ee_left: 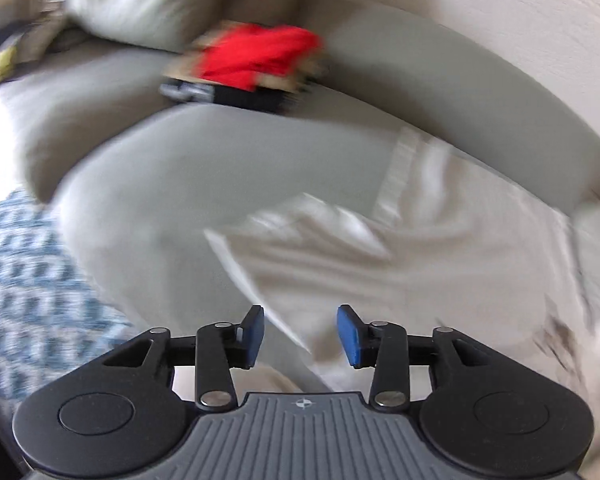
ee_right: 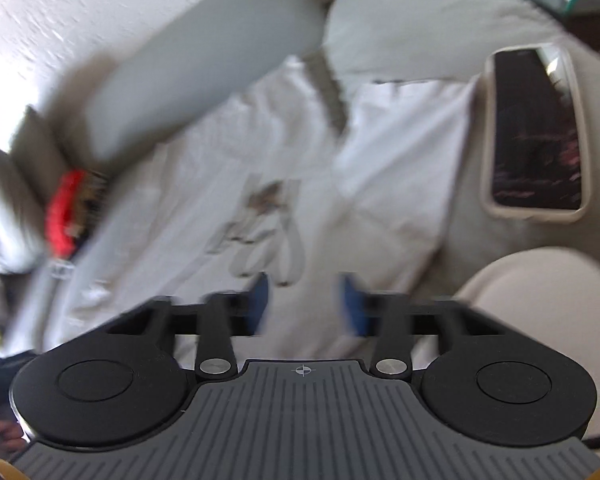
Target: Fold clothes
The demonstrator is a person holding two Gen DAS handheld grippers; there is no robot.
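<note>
The left gripper [ee_left: 300,334] has its jaws parted, blue pads [ee_left: 350,336] facing each other with a clear gap and nothing between them. The right gripper [ee_right: 305,304] looks much the same — jaws apart, empty — though motion blur smears its pads [ee_right: 352,306].

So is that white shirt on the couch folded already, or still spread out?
Mostly spread out. The white shirt lies loosely open across the couch cushion, rumpled, one edge turned over; no neat fold shows. Both grippers are open, holding nothing.

white shirt [ee_right: 380,152], red cloth [ee_left: 256,56], grey sofa [ee_left: 172,184]
</note>
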